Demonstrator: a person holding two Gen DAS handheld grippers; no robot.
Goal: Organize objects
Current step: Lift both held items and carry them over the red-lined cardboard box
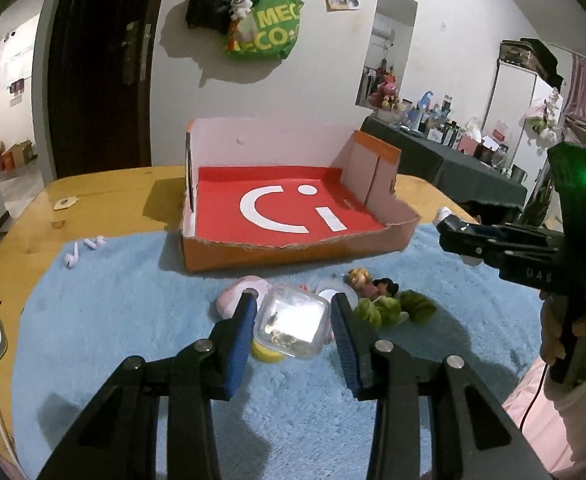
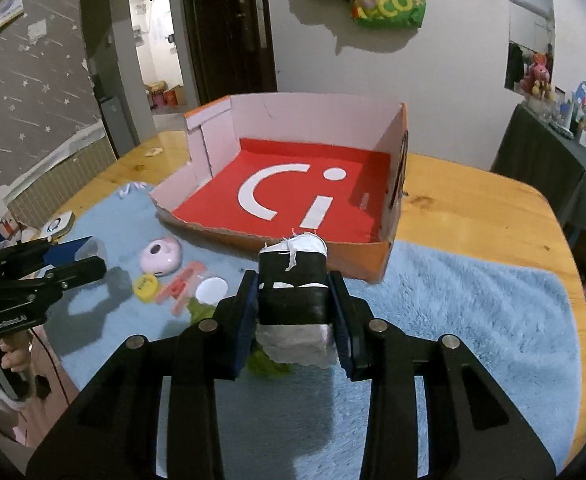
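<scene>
We hold a clear plastic box (image 1: 293,322) clamped in our left gripper (image 1: 293,308); small golden bits lie inside it, too small to tell apart. Our right gripper (image 2: 293,292) is clamped on a black-and-white wrapped bundle (image 2: 293,284). Both are above the blue mat (image 1: 133,300). The orange cardboard tray (image 1: 293,254) with the red floor sits just behind on the wooden table (image 1: 105,192); nothing lies in it.
</scene>
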